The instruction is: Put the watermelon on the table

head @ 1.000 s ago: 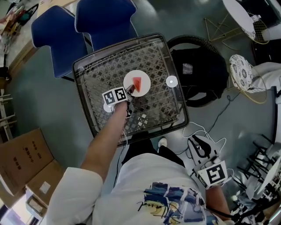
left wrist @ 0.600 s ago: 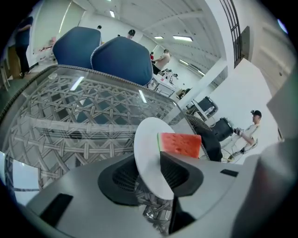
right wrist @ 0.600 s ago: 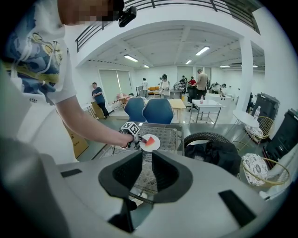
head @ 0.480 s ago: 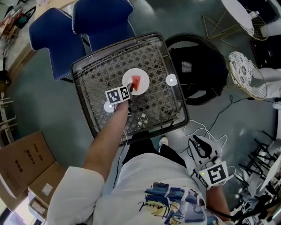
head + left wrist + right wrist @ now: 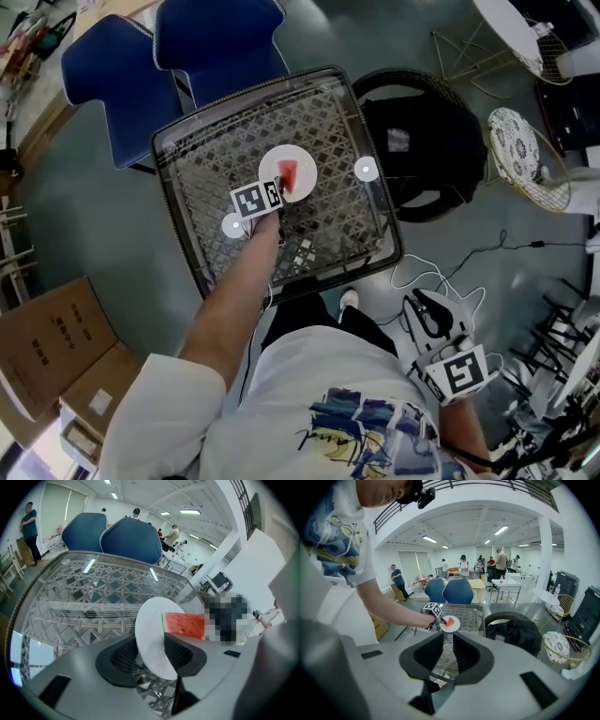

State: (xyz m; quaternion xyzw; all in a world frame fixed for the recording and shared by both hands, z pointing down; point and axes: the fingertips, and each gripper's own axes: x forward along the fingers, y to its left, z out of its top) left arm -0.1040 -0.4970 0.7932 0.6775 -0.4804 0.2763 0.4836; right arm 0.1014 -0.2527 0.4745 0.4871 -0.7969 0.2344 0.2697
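A slice of watermelon (image 5: 290, 174) lies on a white plate (image 5: 302, 156) near the middle of a glass-topped lattice table (image 5: 330, 217); red flesh up, green rind along one edge. The left gripper (image 5: 277, 190) reaches in from the near side to the plate's near-left rim. Its jaws are opening – the left gripper view shows the rim of the plate (image 5: 149, 630) standing between the two dark pads, which do not press on it, with the watermelon (image 5: 184, 625) just beyond the right-hand pad. The right gripper (image 5: 427, 315) hangs low at the person's right side, well apart from the table; its jaws stand apart with nothing between them – the right gripper (image 5: 449, 651) looks across to the table from there. Two blue chairs (image 5: 220, 42) stand at the table's far side; a black bag (image 5: 422, 150) rests on a round wicker seat to its right.
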